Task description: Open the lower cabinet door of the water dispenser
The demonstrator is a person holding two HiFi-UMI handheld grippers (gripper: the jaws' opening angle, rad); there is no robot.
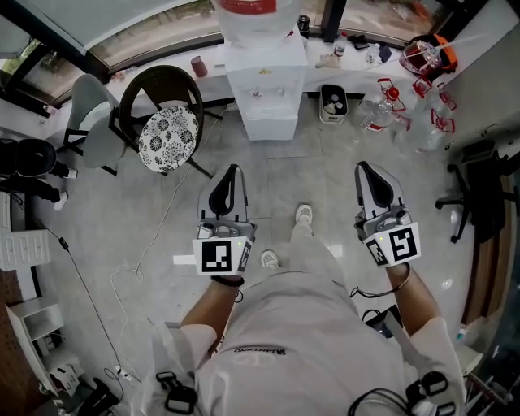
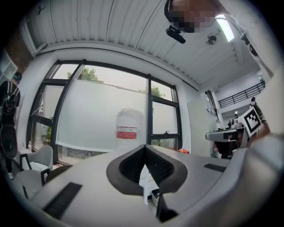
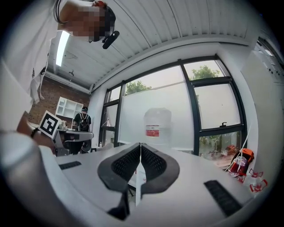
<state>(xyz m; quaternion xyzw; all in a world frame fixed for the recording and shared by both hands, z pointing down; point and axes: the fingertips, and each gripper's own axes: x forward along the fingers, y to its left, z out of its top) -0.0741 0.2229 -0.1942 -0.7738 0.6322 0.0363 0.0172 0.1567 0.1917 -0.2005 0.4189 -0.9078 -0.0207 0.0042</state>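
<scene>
The white water dispenser stands against the far wall under the window, with a clear bottle on top. Its lower cabinet door looks closed. I stand some steps back on the grey floor. My left gripper and my right gripper are held level and point towards the dispenser, both well short of it. In the left gripper view the left gripper has its pads meeting, with nothing between them, and the bottle shows beyond. The right gripper is likewise shut and empty, with the bottle ahead.
A dark chair with a floral cushion and a grey chair stand left of the dispenser. A small bin sits to its right, with several empty bottles beyond. A white cable trails over the floor at left. A black office chair is at right.
</scene>
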